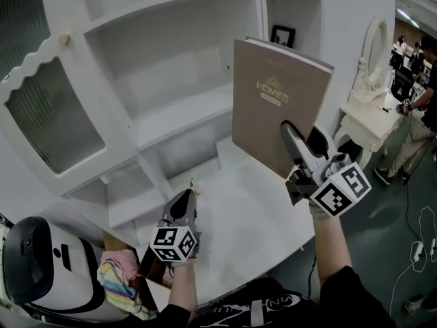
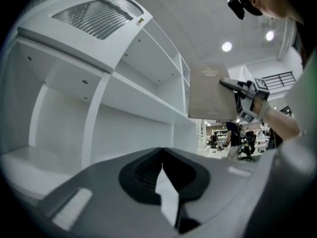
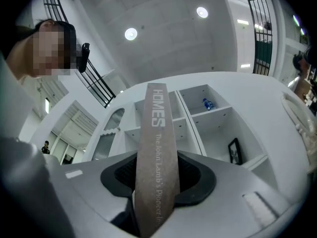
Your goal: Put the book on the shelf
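Note:
A tan hardcover book [image 1: 276, 108] stands upright in the air in front of the white shelf unit [image 1: 177, 115]. My right gripper [image 1: 300, 139] is shut on the book's lower right part. In the right gripper view the book's spine [image 3: 156, 157] runs up between the two jaws. In the left gripper view the book [image 2: 210, 90] and the right gripper [image 2: 237, 86] hang to the right of the empty shelves. My left gripper [image 1: 186, 200] is shut and holds nothing, low over the white counter [image 1: 246, 217]. Its jaw tips [image 2: 161, 152] meet.
A glass cabinet door [image 1: 48, 115] stands open at the left. A framed picture [image 1: 283, 35] sits in the upper right compartment, with a blue bottle [image 3: 208, 104] above it. A white dressing table with an oval mirror [image 1: 372, 46] and a person [image 1: 416, 115] are at the right. A white headset [image 1: 41, 265] and a striped cloth [image 1: 123, 282] lie at bottom left.

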`<state>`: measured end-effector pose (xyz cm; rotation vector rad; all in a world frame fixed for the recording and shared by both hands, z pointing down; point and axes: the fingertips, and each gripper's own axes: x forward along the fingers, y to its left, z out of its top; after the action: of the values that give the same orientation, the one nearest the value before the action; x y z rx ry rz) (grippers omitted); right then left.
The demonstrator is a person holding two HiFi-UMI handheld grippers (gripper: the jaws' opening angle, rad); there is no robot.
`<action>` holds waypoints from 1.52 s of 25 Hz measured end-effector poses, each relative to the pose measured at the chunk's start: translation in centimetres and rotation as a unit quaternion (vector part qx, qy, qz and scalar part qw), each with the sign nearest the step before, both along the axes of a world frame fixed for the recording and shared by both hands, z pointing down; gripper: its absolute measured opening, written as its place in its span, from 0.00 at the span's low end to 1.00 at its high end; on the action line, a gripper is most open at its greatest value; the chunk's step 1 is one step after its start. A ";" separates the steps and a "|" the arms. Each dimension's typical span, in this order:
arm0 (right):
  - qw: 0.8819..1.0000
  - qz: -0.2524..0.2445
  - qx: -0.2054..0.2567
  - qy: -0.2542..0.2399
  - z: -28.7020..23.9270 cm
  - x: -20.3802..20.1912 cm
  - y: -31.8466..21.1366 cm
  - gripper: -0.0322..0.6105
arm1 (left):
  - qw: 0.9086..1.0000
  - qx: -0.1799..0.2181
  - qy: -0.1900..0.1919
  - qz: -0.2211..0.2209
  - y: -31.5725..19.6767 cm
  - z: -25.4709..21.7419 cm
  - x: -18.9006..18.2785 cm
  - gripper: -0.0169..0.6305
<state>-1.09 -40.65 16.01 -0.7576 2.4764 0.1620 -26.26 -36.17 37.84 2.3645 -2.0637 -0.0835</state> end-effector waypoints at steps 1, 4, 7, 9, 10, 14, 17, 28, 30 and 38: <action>1.000 -0.010 0.005 -0.003 -0.8 -0.3 -0.3 0.33 | 1.000 0.001 0.000 -0.002 -0.4 -0.2 0.1 0.03; 0.999 -0.030 0.017 -0.012 -3.1 -1.2 -1.5 0.33 | 1.000 0.005 0.001 -0.010 -1.4 -0.7 0.0 0.03; 0.999 -0.028 0.032 -0.016 -5.0 -2.4 -3.1 0.33 | 1.000 0.009 0.003 -0.019 -2.1 -1.1 -0.5 0.03; 0.999 -0.022 0.039 -0.016 -6.1 -3.3 -4.3 0.33 | 1.000 0.012 0.003 -0.025 -2.4 -1.3 -1.0 0.03; 0.999 -0.018 0.041 -0.014 -6.5 -3.8 -5.0 0.33 | 1.000 0.012 0.002 -0.029 -2.5 -1.4 -1.1 0.03; 0.999 -0.003 0.032 0.001 -7.5 -6.1 -7.6 0.33 | 0.999 0.014 0.001 -0.046 -2.7 -1.7 -2.1 0.03; 1.000 0.008 0.021 0.012 -8.0 -7.8 -9.2 0.33 | 0.998 0.015 0.002 -0.056 -2.7 -1.9 -2.9 0.03; 0.996 0.051 -0.036 0.059 -8.8 -12.6 -15.0 0.33 | 0.998 0.024 -0.002 -0.061 -3.3 -2.5 -3.1 0.03; 0.995 0.057 -0.040 0.074 -8.4 -13.5 -15.8 0.33 | 0.998 0.024 -0.003 -0.062 -3.4 -2.6 -3.1 0.03; 0.992 0.073 -0.044 0.093 -8.4 -15.9 -18.6 0.33 | 0.997 0.022 0.001 -0.070 -3.3 -2.3 -3.6 0.03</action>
<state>-16.98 -59.24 7.64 -1.0034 2.6164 0.1859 -29.83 -39.49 35.52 2.2383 -2.2484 -0.1332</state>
